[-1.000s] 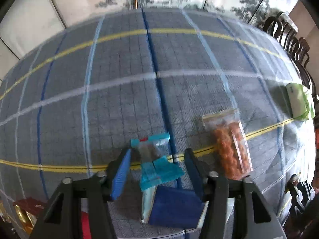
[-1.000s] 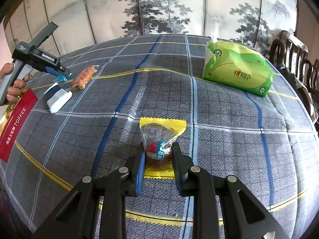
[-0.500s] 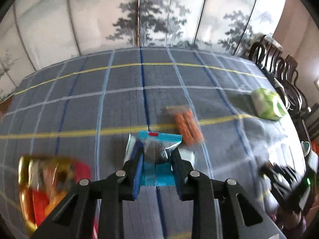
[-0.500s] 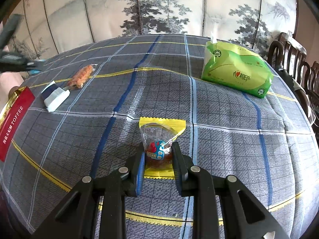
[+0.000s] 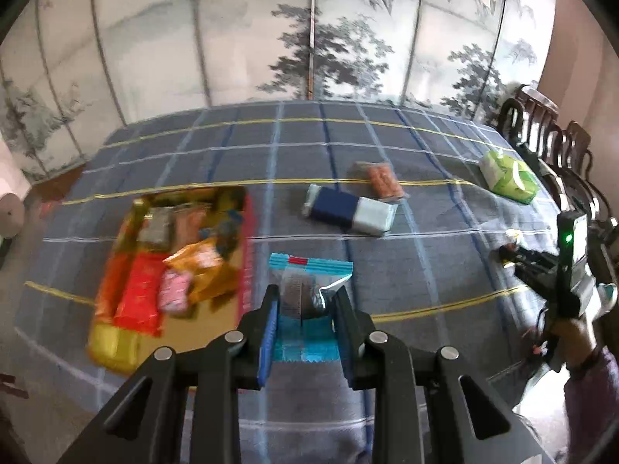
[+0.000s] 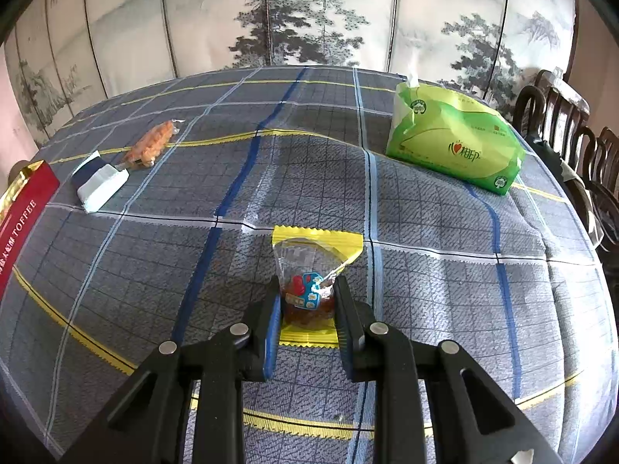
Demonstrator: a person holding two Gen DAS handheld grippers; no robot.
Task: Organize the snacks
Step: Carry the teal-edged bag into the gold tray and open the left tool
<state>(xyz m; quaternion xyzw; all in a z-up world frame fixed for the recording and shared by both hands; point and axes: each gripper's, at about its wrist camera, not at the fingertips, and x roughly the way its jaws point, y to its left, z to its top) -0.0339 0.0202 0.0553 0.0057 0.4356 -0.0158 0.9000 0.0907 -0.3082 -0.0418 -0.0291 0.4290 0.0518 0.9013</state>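
Two packets are in your grip: your left gripper [image 5: 305, 309] clamps its fingers on the blue-edged packet [image 5: 307, 290], lifted above the surface [image 5: 406, 270] beside the gold box [image 5: 116, 348]; your right gripper [image 6: 307, 297] pinches the yellow-edged packet [image 6: 313, 266] lying on the surface.

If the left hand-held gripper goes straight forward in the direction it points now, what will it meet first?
The left hand-held gripper, shut on the blue-edged snack packet, points across the tablecloth. Probably the navy-and-white packet comes first, though depth is unclear.
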